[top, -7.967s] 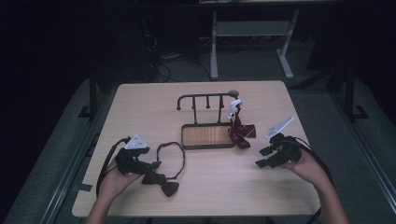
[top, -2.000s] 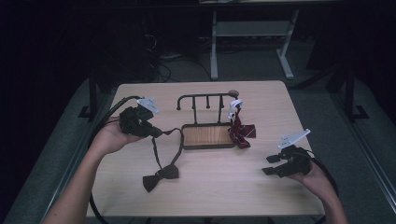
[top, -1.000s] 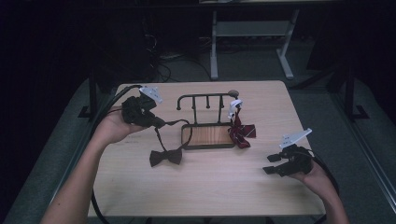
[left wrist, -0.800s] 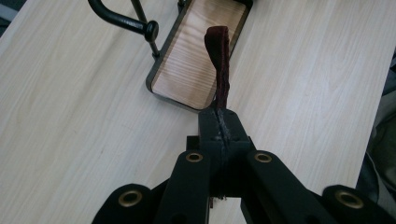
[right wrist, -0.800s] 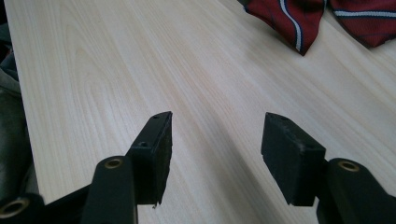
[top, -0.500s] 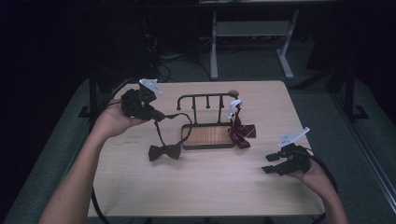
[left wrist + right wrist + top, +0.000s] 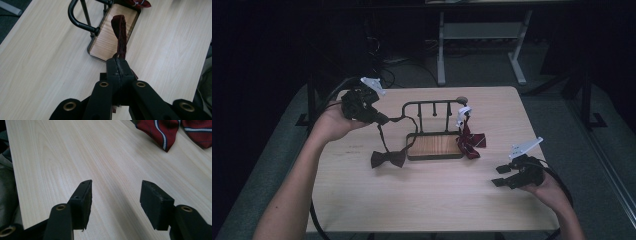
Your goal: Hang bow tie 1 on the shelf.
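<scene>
- holding the strap (image 7: 120,32) of a dark bow tie (image 7: 388,158), the left gripper (image 7: 379,119) has its jaws clamped tight on the band; the left gripper view shows the strap looping up out of the pinched pads.
- the bow itself hangs low from that strap, at or just above the table (image 7: 427,200), just left of the rack's wooden base (image 7: 434,145); whether it touches the wood i cannot tell.
- the strap runs up from the bow to the gripper, beside the left end of the black metal rack (image 7: 430,105).
- a red striped bow tie (image 7: 470,141) hangs at the rack's right end, a white tag (image 7: 463,113) above it; any writing on the tag is too small to read.
- the right gripper (image 7: 501,175) rests near the table's right edge, well apart from the rack, jaws spread with nothing between them.
- no brand or lettering is legible anywhere.
</scene>
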A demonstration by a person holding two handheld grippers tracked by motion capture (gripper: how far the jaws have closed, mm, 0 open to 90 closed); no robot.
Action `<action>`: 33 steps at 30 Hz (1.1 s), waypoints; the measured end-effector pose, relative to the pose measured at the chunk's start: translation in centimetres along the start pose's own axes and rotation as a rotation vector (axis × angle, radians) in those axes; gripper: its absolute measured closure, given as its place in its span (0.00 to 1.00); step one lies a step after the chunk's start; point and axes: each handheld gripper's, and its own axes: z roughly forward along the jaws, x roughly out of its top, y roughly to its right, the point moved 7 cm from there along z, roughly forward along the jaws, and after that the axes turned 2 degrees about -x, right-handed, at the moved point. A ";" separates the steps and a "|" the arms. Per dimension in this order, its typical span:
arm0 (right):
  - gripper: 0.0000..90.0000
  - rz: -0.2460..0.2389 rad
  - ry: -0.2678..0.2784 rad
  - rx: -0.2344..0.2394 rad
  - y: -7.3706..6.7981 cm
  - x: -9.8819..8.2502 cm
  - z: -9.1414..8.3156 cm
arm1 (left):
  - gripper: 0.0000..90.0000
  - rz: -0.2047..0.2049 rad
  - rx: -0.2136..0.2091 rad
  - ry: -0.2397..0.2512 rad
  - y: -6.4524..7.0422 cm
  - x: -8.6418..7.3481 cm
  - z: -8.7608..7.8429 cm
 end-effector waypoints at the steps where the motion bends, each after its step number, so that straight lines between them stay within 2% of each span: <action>1: 0.48 -0.001 0.003 -0.001 0.0 0.0 -0.1 | 1.00 -0.005 0.007 0.001 -0.2 0.2 -0.1; 5: 0.48 0.002 0.009 -0.006 0.0 0.0 -0.3 | 1.00 -0.011 0.022 -0.007 -0.5 0.3 -0.2; 21: 0.48 -0.004 0.017 -0.013 -0.1 0.1 -0.7 | 1.00 -0.037 0.032 -0.029 -1.8 0.4 0.1; 33: 0.48 0.000 0.018 -0.013 0.0 0.0 -0.8 | 1.00 -0.063 0.040 -0.060 -2.8 0.6 1.3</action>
